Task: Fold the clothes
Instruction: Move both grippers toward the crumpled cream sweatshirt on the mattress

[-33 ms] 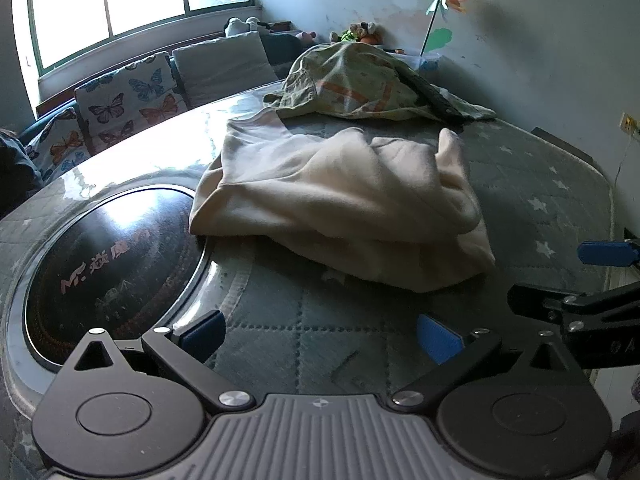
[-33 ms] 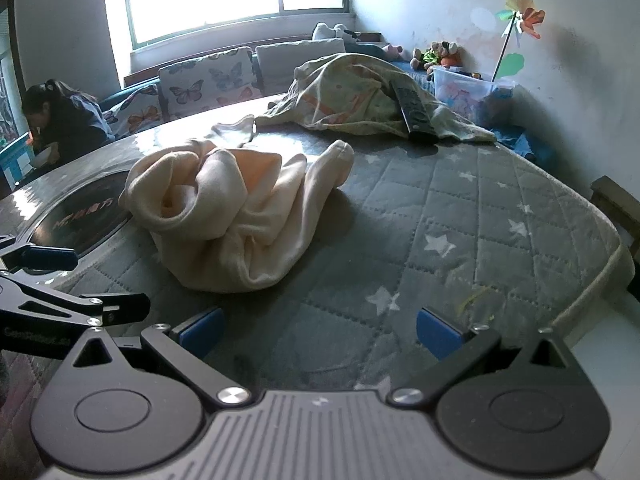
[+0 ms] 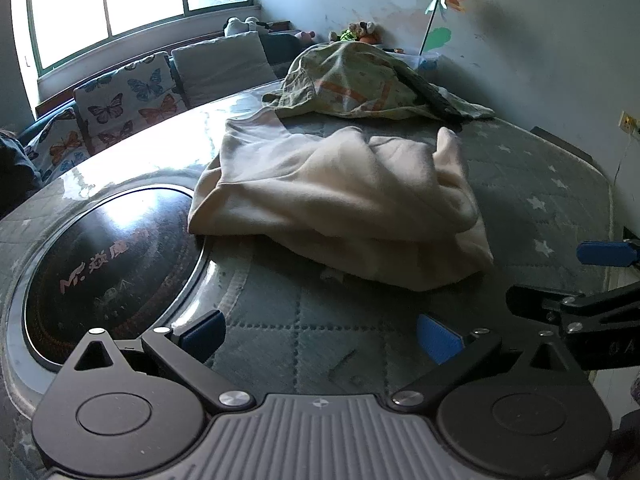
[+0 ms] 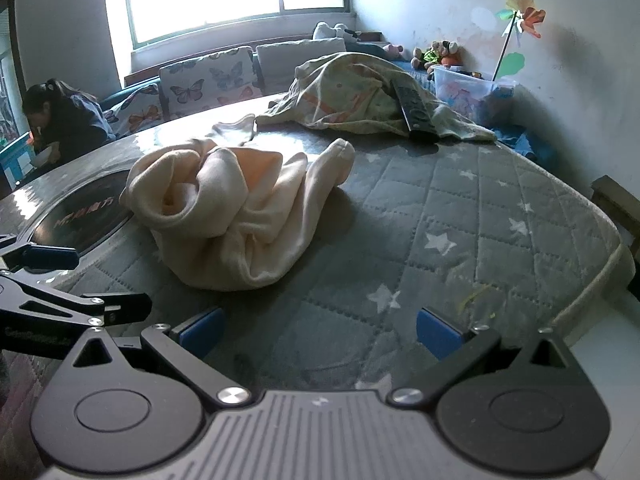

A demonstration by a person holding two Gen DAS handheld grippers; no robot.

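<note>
Now, your left gripper [image 3: 320, 334]: fingers spread, empty, low over mat.
Your right gripper [image 4: 320, 332]: same, alongside.
Cream garment [image 3: 340, 204]: crumpled ahead.

Both grippers spread wide, holding nothing.

The left gripper [image 3: 320, 334] sits low, its jaws far apart; blue fingertips [image 3: 202, 330] show at either side with nothing between them. The right gripper [image 4: 320, 330] is posed alike, jaws parted wide and bare. The two sit side by side: in the left wrist view the right gripper's blue pad [image 3: 606, 253] enters at the right edge, and in the right wrist view the left gripper's pad [image 4: 50, 258] enters at the left edge.
</note>
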